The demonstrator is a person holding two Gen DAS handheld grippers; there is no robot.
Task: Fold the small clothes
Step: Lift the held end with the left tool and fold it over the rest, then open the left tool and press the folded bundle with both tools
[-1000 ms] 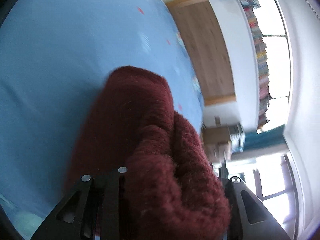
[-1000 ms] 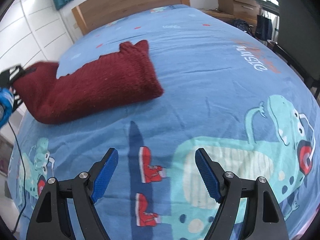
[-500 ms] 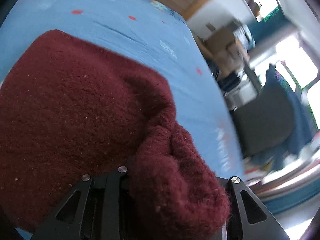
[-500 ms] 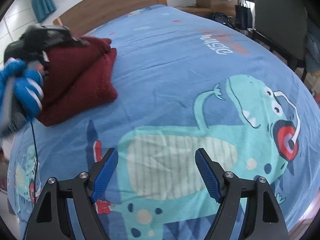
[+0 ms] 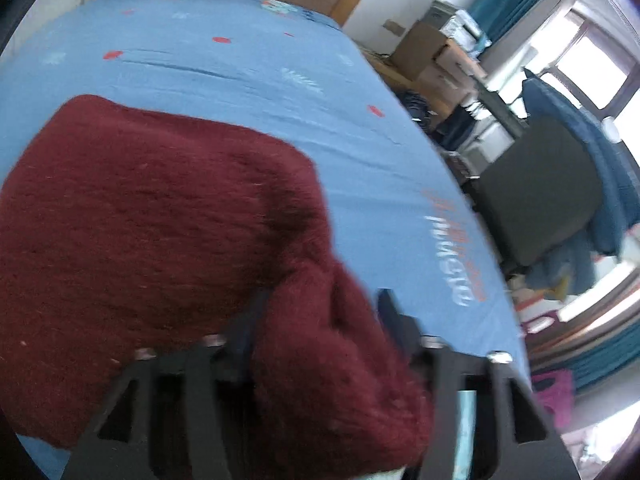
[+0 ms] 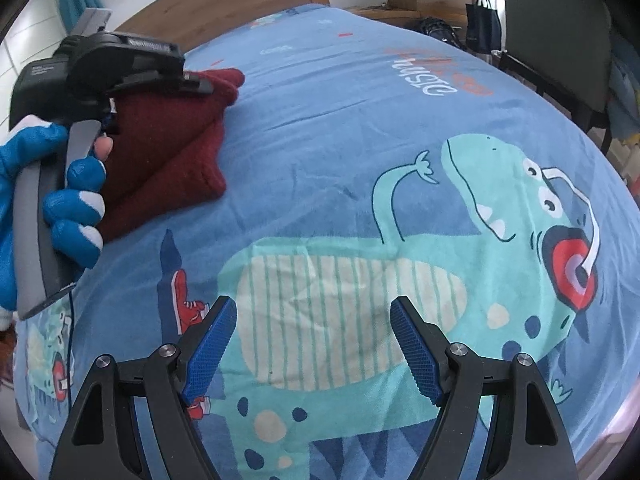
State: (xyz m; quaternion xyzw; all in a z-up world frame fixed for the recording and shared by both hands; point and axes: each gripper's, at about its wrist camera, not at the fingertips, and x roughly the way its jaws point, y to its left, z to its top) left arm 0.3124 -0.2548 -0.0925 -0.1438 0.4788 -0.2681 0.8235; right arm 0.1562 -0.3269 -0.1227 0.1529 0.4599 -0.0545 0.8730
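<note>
The dark red sweater (image 6: 168,136) is laid folded on the bed (image 6: 320,128). The left claw (image 5: 320,320) has just been opening (knit still between its jaws). The right claw (image 6: 314,356) is held wide open, empty.

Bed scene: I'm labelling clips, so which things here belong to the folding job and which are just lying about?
Job:
- dark red knitted garment, folded over
- left gripper, jaws just opening around it
- right gripper, open
- bed sheet

Lying about:
- chair
- cardboard boxes

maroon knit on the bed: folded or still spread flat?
Folded. The maroon knit lies doubled in stacked layers on the bedsheet. The left gripper, jaws just opening, has its end fold between them.
</note>
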